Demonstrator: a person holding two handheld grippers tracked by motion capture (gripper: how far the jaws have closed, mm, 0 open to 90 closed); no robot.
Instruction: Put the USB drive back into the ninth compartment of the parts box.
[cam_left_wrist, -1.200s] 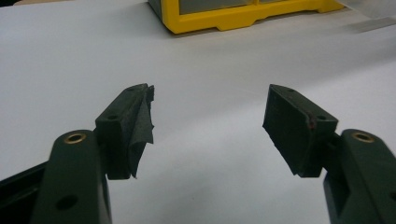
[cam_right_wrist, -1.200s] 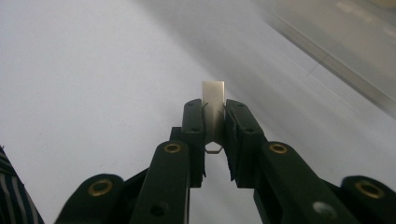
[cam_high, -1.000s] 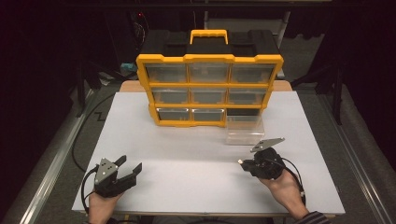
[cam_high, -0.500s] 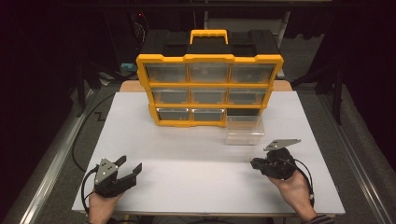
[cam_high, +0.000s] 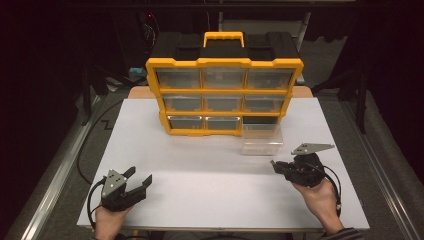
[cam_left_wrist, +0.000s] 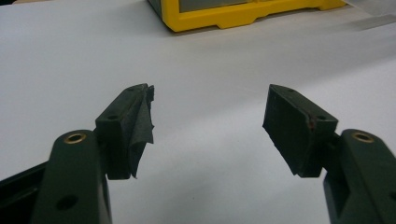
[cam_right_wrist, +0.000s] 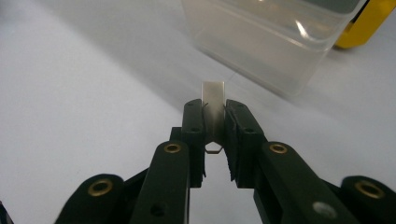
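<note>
Right hand-held gripper (cam_right_wrist: 215, 126) pinches a small metal strip (cam_right_wrist: 214, 109); left hand-held gripper (cam_left_wrist: 208, 126) gapes wide, empty

1. The organiser cabinet (cam_high: 224, 62) has a glossy yellow plastic frame.
2. The pulled-out drawer (cam_right_wrist: 266, 42) is clear, smooth plastic.
3. The table top (cam_high: 210, 175) looks matt white.
4. The small strip (cam_right_wrist: 213, 109) looks like dull grey metal.
5. The right gripper (cam_right_wrist: 214, 122) is matt black plastic with brass-coloured rivets.
</note>
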